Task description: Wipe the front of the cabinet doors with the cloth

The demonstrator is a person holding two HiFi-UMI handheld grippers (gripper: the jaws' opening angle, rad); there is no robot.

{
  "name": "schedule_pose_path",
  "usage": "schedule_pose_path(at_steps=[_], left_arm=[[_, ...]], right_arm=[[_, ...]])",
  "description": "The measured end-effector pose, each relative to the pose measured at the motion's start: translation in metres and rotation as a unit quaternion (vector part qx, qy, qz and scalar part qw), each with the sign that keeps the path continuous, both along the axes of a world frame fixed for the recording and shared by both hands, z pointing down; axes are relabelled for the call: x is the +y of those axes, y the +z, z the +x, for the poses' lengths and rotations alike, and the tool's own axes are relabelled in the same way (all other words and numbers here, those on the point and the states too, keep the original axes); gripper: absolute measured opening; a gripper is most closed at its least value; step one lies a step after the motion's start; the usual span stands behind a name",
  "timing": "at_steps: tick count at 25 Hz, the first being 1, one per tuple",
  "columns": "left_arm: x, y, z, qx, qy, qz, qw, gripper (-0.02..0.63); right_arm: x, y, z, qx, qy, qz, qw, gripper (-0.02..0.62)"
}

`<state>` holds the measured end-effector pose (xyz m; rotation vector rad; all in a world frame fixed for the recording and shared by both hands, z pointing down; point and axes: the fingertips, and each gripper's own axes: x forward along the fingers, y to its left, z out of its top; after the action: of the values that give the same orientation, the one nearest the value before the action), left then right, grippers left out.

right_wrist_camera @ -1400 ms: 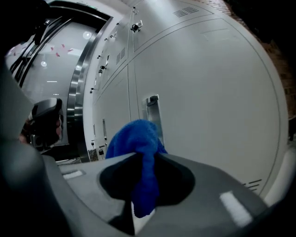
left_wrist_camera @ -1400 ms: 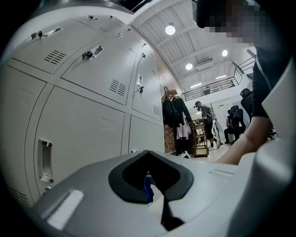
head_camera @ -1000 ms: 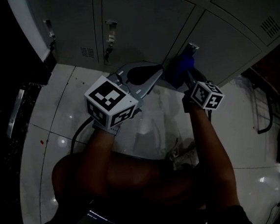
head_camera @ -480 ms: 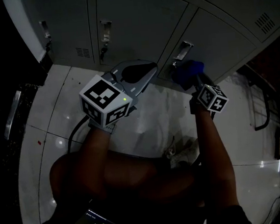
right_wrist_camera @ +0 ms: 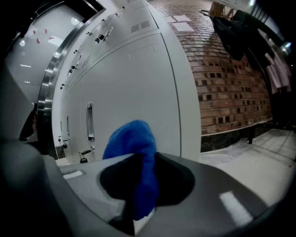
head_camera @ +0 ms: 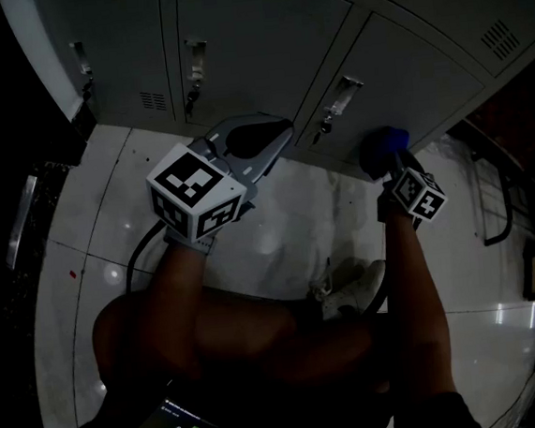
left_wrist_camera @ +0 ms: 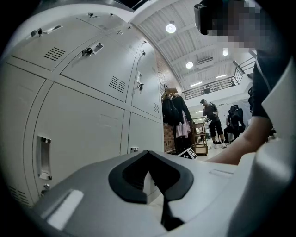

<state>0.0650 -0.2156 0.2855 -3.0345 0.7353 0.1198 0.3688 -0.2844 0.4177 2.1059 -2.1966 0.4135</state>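
Note:
A blue cloth (head_camera: pixel 383 144) is bunched against the lower part of a grey cabinet door (head_camera: pixel 423 71), right of its latch handle (head_camera: pixel 341 98). My right gripper (head_camera: pixel 389 154) is shut on it. In the right gripper view the blue cloth (right_wrist_camera: pixel 134 152) sticks up between the jaws of the right gripper (right_wrist_camera: pixel 138 164), close to the white cabinet door (right_wrist_camera: pixel 138 78). My left gripper (head_camera: pixel 251 144) hangs shut and empty in front of the neighbouring doors, apart from them. The left gripper view shows the left gripper (left_wrist_camera: pixel 149 159) closed beside the cabinet doors (left_wrist_camera: pixel 78 125).
Glossy white floor tiles (head_camera: pixel 91 235) run below the cabinets. A shoe (head_camera: pixel 350 285) and a cable (head_camera: pixel 138 258) lie near my legs. A dark metal frame (head_camera: pixel 497 205) stands at right. A clothes rack (left_wrist_camera: pixel 178 115) and a distant person (left_wrist_camera: pixel 210 115) stand beyond; a brick wall (right_wrist_camera: pixel 231 78) adjoins the cabinets.
My right gripper has slid the blue cloth rightward along the lower cabinet door, away from the latch handle. My left gripper has drifted slightly left.

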Motion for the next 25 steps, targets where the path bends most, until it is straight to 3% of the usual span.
schedule_pose_path(at_steps=[9, 13, 20, 25], left_arm=[[0.0, -0.002, 0.0, 0.001, 0.0, 0.001, 1.0, 0.0], [-0.001, -0.002, -0.001, 0.001, -0.002, 0.0, 1.0, 0.0], [-0.005, -0.001, -0.005, -0.004, -0.015, -0.001, 0.9999, 0.0], [-0.007, 0.0, -0.007, 0.0, -0.019, -0.006, 0.9998, 0.0]], right_arm=[[0.018, 0.008, 0.054, -0.032, 0.079, -0.005, 0.996, 0.075], [0.021, -0.001, 0.047, -0.034, 0.089, 0.011, 0.995, 0.075], [0.006, -0.083, -0.064, 0.018, -0.032, 0.1, 0.994, 0.075], [0.006, -0.094, -0.156, -0.008, -0.126, 0.11, 0.986, 0.075]])
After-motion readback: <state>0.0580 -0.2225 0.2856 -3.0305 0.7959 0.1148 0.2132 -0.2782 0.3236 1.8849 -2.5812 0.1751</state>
